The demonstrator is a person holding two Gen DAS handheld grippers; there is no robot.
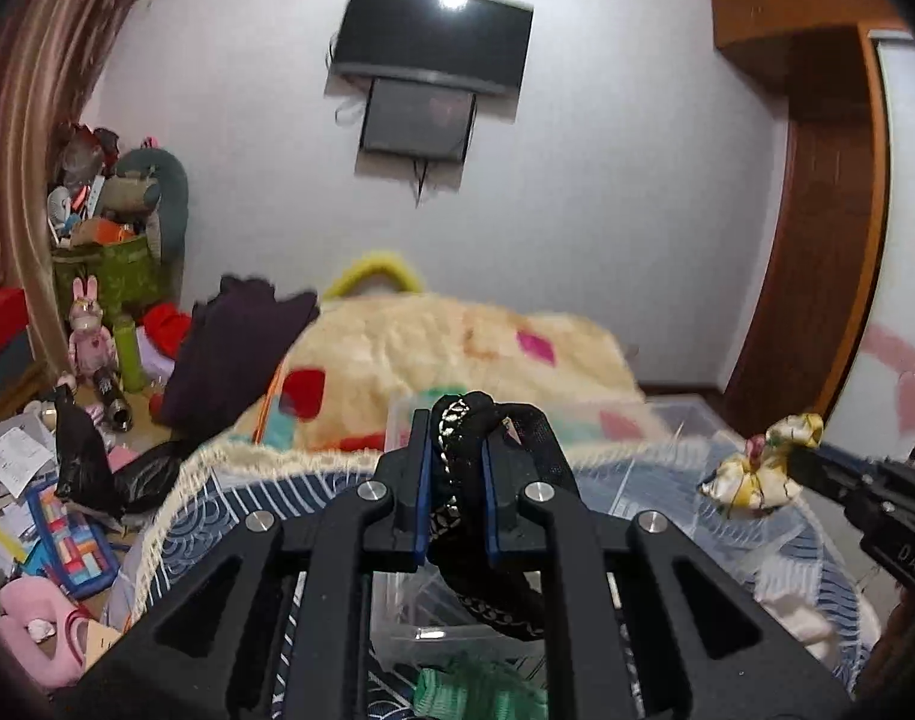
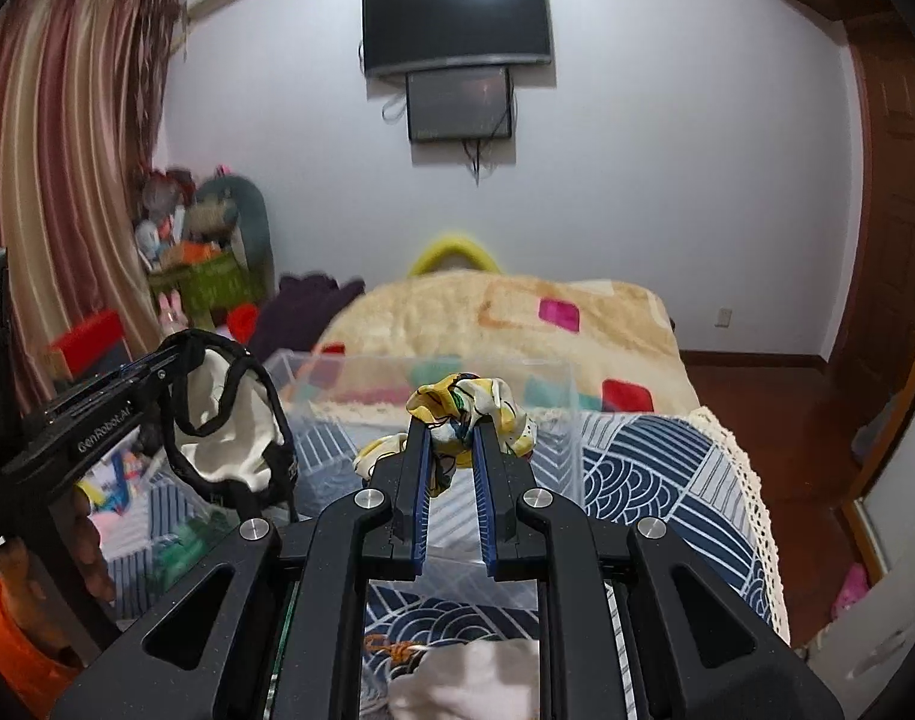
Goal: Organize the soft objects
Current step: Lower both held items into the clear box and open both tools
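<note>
Left wrist view: the left gripper (image 1: 454, 450) was clenched on a black lace-trimmed garment (image 1: 487, 540), which was pinched between the blue pads (image 1: 423, 480) and hung in a loop below them. At 3 o'clock the right gripper (image 1: 799, 456) was seen clamped on a yellow floral scrunchie (image 1: 751, 474). Both items were held in the air above a clear plastic bin (image 1: 685, 420) resting on a blue wave-patterned bedspread (image 1: 229, 516). A cream plush blanket (image 1: 433, 342) with coloured patches was spread at 12 o'clock, and a dark purple cloth (image 1: 235, 348) was draped at 10 o'clock.

Right wrist view: the right gripper (image 2: 451, 426) was closed on the yellow floral scrunchie (image 2: 469, 408), bunched at the fingertips above the clear plastic bin (image 2: 433, 372). At 9 o'clock the left gripper (image 2: 175, 360) was seen gripping the black lace-trimmed garment (image 2: 229, 426), whose white lining was visible. A white cloth (image 2: 469, 678) lay at 6 o'clock. A wall-mounted television (image 2: 454, 21) was located at 12 o'clock, and striped curtains (image 2: 55, 180) at 10 o'clock.
</note>
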